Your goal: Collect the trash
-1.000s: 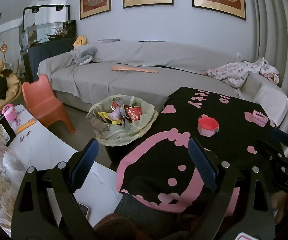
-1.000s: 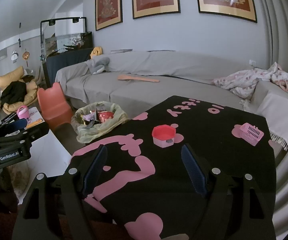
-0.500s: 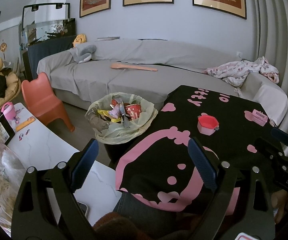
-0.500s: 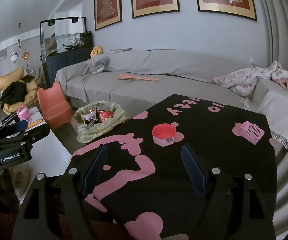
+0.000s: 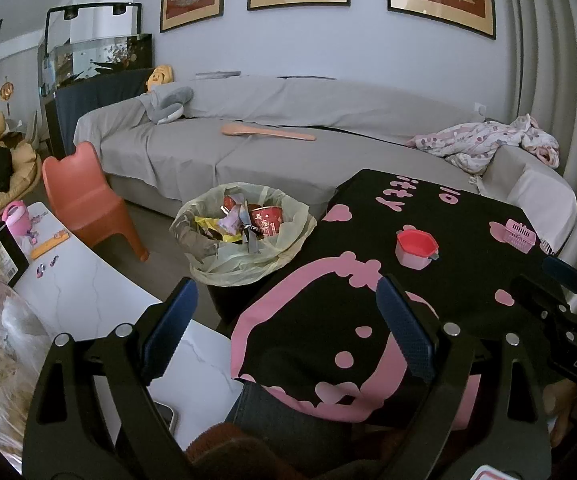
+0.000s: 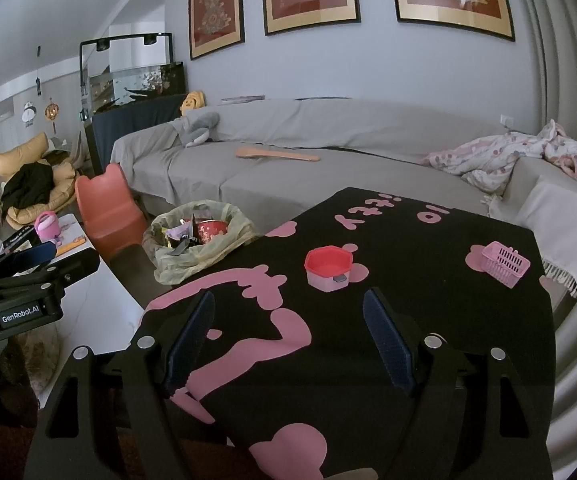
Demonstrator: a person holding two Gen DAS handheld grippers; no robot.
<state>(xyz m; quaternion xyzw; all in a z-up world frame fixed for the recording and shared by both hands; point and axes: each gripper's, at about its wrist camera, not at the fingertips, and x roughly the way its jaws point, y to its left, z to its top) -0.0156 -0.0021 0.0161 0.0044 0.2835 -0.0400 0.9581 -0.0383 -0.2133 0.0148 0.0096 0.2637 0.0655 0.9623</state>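
Apparently most trash is already collected: the bin (image 5: 244, 236) beside the black cloth (image 5: 428, 288) is heaped with wrappers and a red cup (image 5: 266, 220). Both the left gripper (image 5: 284, 312) and right gripper (image 6: 288, 324) hover with jaws apart, empty. Only a pink pot (image 6: 328, 268) and basket (image 6: 504, 264) sit on the cloth.
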